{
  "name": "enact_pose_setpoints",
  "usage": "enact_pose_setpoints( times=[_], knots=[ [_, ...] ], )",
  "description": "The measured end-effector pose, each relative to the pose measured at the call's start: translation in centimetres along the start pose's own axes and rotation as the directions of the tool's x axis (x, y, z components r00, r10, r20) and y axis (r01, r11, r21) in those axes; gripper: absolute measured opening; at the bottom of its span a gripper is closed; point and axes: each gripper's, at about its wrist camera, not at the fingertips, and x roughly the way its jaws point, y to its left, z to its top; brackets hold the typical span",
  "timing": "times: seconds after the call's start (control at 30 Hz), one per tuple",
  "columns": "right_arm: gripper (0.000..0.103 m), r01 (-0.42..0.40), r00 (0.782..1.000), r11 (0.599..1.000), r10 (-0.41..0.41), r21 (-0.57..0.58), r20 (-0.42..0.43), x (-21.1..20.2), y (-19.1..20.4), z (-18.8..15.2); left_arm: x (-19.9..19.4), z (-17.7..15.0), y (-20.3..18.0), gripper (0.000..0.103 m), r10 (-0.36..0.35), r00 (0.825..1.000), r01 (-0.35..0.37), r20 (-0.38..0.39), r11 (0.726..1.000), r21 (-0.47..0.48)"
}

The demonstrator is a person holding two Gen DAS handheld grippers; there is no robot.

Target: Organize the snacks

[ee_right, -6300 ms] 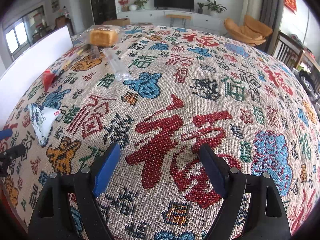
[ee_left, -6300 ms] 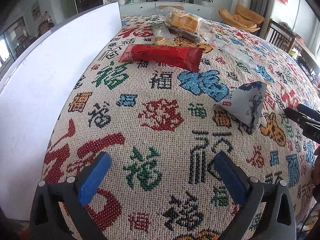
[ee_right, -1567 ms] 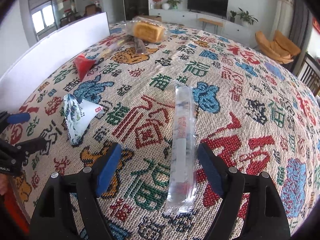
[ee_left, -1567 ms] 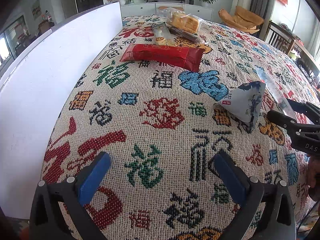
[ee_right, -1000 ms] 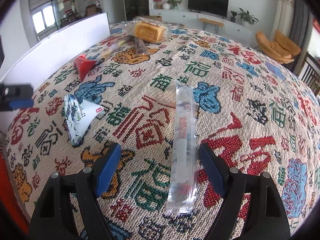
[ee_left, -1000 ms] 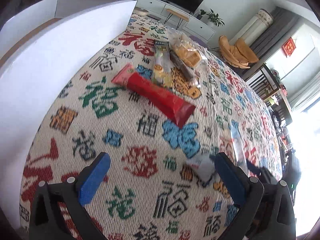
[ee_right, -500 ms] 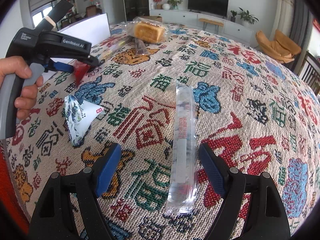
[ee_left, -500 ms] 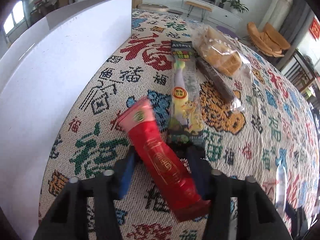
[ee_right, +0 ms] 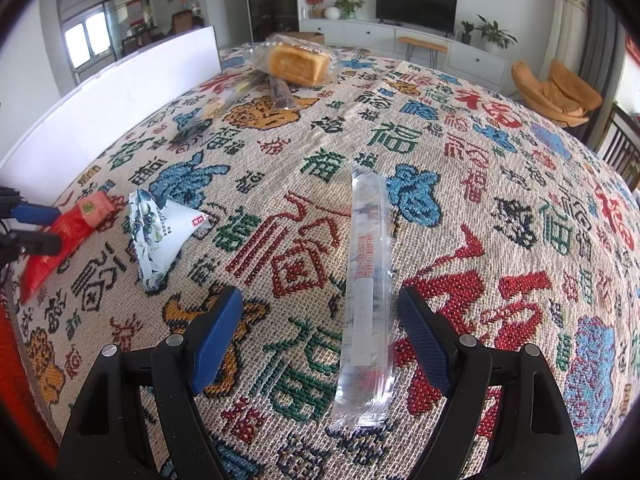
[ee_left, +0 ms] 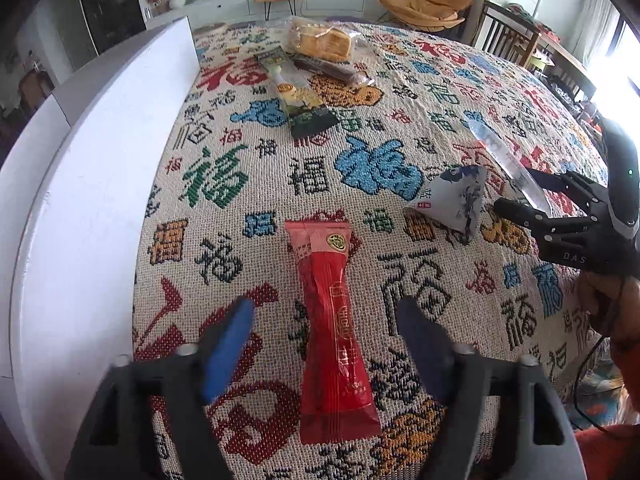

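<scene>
My left gripper [ee_left: 324,344] has its jaws apart, just been opening; the red snack packet [ee_left: 334,328] lies flat on the patterned tablecloth [ee_left: 224,176] between the blue pads [ee_left: 226,354], neither pad pressing on it. Packet runs lengthwise away from the gripper, pale end farthest out. Ahead and to the right of it sits the white-and-blue triangular pouch [ee_left: 456,200], and beyond that pouch my right gripper [ee_left: 516,196] comes in from the right edge. Farther ahead: a green-and-yellow snack bar [ee_left: 298,98], a dark bar [ee_left: 332,70] and a bagged bread loaf [ee_left: 324,42] near the table's far end. A white board [ee_left: 92,184] stands along the left.

Right gripper [ee_right: 320,336] also wide apart, gripping nothing. A long clear wrapped stick [ee_right: 366,280] lies between its pads, closer to the right one, not touched as far as I can tell. The pouch [ee_right: 160,232] is ahead-left of it, the red packet [ee_right: 60,236] further left by the left gripper's fingers [ee_right: 36,214].
</scene>
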Motion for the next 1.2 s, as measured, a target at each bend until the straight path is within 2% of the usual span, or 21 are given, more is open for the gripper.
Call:
enact_pose_setpoints(
  times=[0.03, 0.23, 0.37, 0.93, 1.07, 1.2],
  knots=[
    [0.083, 0.000, 1.000, 1.000, 0.000, 0.000, 0.000, 0.0, 0.0, 0.0, 0.0, 0.1, -0.3, 0.089, 0.020, 1.000, -0.020, 0.019, 1.000, 0.008],
    [0.083, -0.001, 1.000, 1.000, 0.001, 0.001, 0.000, 0.0, 0.0, 0.0, 2.7, 0.6, -0.6, 0.089, 0.117, 0.993, -0.116, -0.006, 0.993, 0.008],
    [0.083, 0.000, 1.000, 1.000, 0.000, 0.000, 0.000, 0.0, 0.0, 0.0, 3.6, -0.1, -0.2, 0.090, 0.135, 0.990, -0.136, -0.032, 0.990, -0.025],
    [0.083, 0.000, 1.000, 1.000, 0.000, 0.000, -0.001, 0.0, 0.1, 0.0, 3.9, -0.6, 0.5, 0.095, 0.101, 0.994, -0.104, -0.041, 0.990, -0.091],
    [0.083, -0.001, 1.000, 1.000, 0.001, 0.000, -0.001, 0.0, 0.1, 0.0, 3.7, 0.1, 1.2, 0.094, 0.036, 0.994, -0.043, -0.107, 0.997, -0.070],
    [0.083, -0.002, 1.000, 1.000, 0.002, 0.001, -0.001, 0.0, 0.1, 0.0, 0.3, 1.6, 2.5, 0.094, -0.044, 0.993, 0.037, -0.112, 0.997, -0.069]
  ],
)
